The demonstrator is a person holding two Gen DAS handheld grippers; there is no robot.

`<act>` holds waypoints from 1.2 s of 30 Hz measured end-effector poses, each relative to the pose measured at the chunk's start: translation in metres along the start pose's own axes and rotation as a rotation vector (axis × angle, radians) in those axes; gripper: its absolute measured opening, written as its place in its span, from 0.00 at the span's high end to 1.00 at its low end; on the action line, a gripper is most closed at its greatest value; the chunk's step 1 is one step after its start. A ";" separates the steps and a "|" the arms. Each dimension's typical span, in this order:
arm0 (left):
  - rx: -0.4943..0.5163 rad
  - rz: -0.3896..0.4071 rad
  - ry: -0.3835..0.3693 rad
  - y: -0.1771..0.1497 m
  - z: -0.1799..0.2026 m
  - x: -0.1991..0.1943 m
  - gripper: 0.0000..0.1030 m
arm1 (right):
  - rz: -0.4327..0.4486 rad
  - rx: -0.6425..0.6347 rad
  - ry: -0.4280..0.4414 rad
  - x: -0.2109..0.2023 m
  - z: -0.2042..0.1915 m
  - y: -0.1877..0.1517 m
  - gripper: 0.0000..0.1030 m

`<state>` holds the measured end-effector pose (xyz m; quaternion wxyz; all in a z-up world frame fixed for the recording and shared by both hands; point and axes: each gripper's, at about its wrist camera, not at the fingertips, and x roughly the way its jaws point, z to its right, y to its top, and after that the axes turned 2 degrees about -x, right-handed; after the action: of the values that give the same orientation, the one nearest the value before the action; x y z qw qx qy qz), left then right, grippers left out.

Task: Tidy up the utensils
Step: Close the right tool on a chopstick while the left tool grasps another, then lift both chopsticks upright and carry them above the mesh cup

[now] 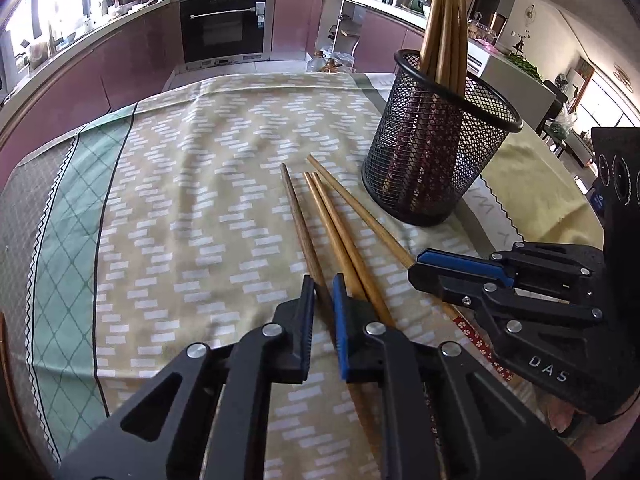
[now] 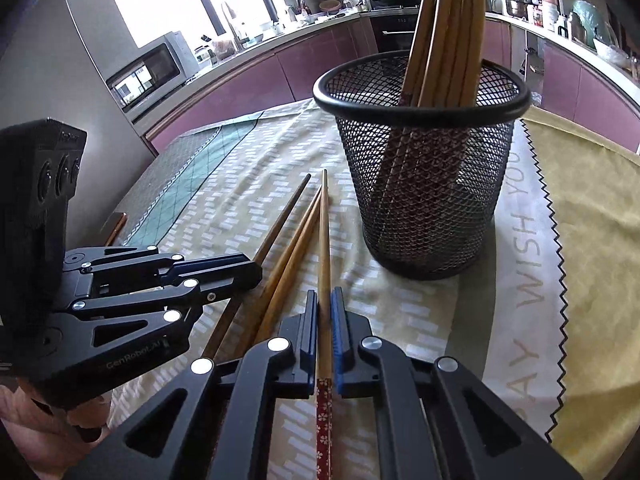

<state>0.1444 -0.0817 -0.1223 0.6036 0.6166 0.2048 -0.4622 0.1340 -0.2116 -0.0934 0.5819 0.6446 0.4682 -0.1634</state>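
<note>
Right now both grippers are down low over the tabletop (image 1: 192,208), each pinching one of the four loose chopsticks that lie fanned out on the patterned cloth (image 1: 168,152).

From the left wrist camera, the left gripper (image 1: 323,300) has its jaws drawn almost together around the darker chopstick (image 1: 298,224), the one furthest toward 9 o'clock in the fan. That stick runs from between the pads up toward 12 o'clock. Two paler chopsticks (image 1: 334,220) lie side by side just beside it, passing under the blue-padded finger. At 3 o'clock the right gripper (image 1: 418,266) comes in sideways, over the fourth chopstick (image 1: 360,210).

From the right wrist camera, the right gripper (image 2: 324,316) has its jaws closed snug on that pale chopstick (image 2: 325,240), whose handle end is wrapped in a red flowered pattern and shows below the pads at 6 o'clock. Its tip points to 12 o'clock. The left gripper (image 2: 256,270) sits at 9 o'clock, over the dark stick.

A black mesh holder (image 2: 424,208) stands upright on the cloth at about 1 o'clock from both grippers, near the chopstick tips but not touching them. A bundle of chopsticks (image 2: 448,32) already stands in it, leaning against the rim. A yellow zigzag-edged cloth (image 2: 592,248) lies past it at 3 o'clock.
</note>
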 end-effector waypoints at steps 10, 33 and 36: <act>0.003 0.028 -0.021 -0.001 0.000 -0.019 0.92 | 0.042 -0.004 0.060 -0.023 0.000 -0.003 0.94; 0.084 0.224 -0.198 0.020 0.010 -0.123 0.93 | 0.259 -0.036 0.092 -0.101 0.006 0.020 0.94; 0.092 0.254 -0.195 0.024 0.012 -0.134 0.93 | 0.282 -0.039 0.087 -0.108 0.009 0.025 0.94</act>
<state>0.0940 -0.0566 0.0023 0.6453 0.6167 0.0442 -0.4486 0.1020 -0.2618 0.0006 0.5909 0.6987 0.4009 -0.0430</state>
